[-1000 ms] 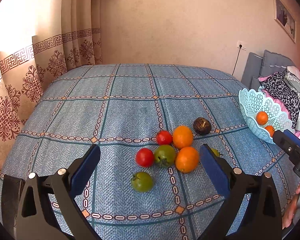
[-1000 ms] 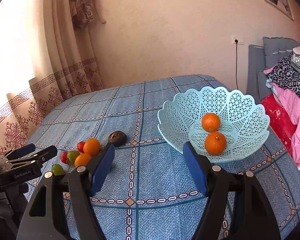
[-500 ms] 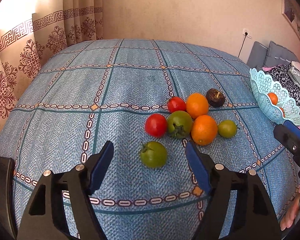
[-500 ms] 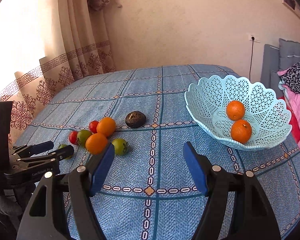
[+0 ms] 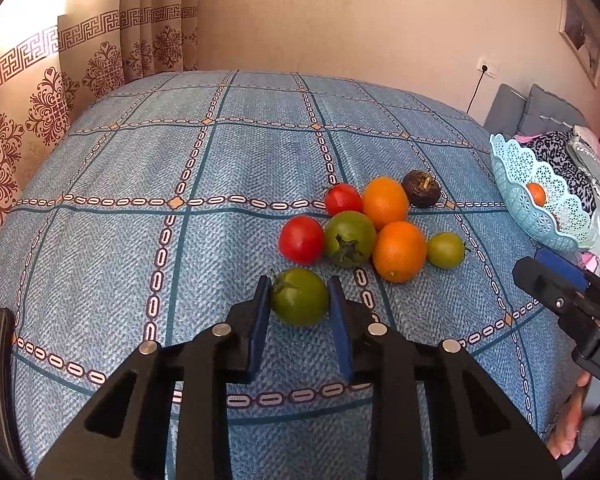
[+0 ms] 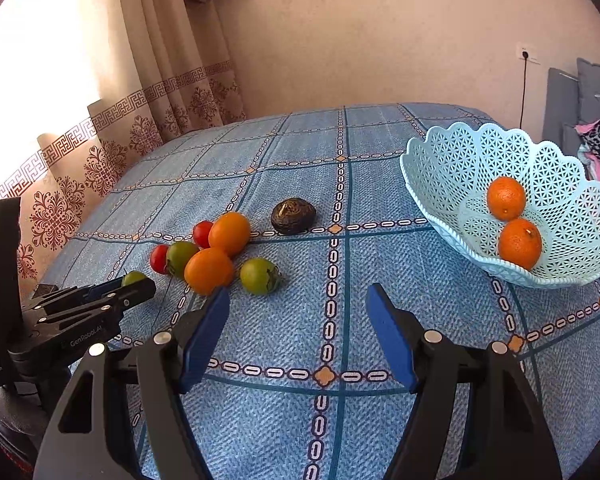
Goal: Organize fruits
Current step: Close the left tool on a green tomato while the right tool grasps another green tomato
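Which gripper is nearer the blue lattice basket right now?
Right. The right gripper is open over the cloth just short of the basket, which sits ahead to its right. The left gripper is farther, closed on the green tomato.

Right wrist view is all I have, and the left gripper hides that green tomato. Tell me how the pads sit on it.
Observer: In the left wrist view the left gripper brackets the green tomato, and both pads appear to touch its sides.
Operator: Report whether it is off the cloth.
Observer: It seems to rest on the blue cloth; no gap shows beneath it.
Operator: Check its clearance from the pile.
Observer: A strip of cloth separates it from the red tomato and the larger green tomato.
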A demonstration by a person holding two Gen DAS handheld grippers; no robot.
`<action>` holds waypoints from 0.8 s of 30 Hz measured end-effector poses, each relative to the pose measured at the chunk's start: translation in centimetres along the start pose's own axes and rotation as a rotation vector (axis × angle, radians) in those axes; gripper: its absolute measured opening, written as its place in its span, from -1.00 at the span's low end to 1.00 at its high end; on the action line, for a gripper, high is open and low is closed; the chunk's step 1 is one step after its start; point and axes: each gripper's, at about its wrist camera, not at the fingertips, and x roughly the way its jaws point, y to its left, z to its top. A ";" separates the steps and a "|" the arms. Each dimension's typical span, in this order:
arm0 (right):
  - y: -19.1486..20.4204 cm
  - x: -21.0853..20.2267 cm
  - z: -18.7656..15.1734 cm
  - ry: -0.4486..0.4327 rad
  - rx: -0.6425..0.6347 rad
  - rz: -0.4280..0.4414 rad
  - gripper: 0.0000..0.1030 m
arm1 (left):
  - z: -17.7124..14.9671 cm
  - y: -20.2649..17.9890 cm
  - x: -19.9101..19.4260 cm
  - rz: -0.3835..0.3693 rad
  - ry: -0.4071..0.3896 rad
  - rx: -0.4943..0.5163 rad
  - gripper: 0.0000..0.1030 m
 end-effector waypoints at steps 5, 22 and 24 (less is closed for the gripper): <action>0.9 1.8 0.5 0.047 -0.043 0.022 0.31 | -0.1 -0.3 -0.5 0.019 -0.025 0.008 -0.43; 2.2 7.3 1.6 0.169 -0.067 0.080 -0.15 | -0.2 -0.1 -0.4 0.027 -0.027 -0.006 -0.43; 2.2 7.5 1.7 0.168 -0.065 0.078 -0.21 | -0.2 -0.1 -0.4 0.027 -0.028 -0.006 -0.43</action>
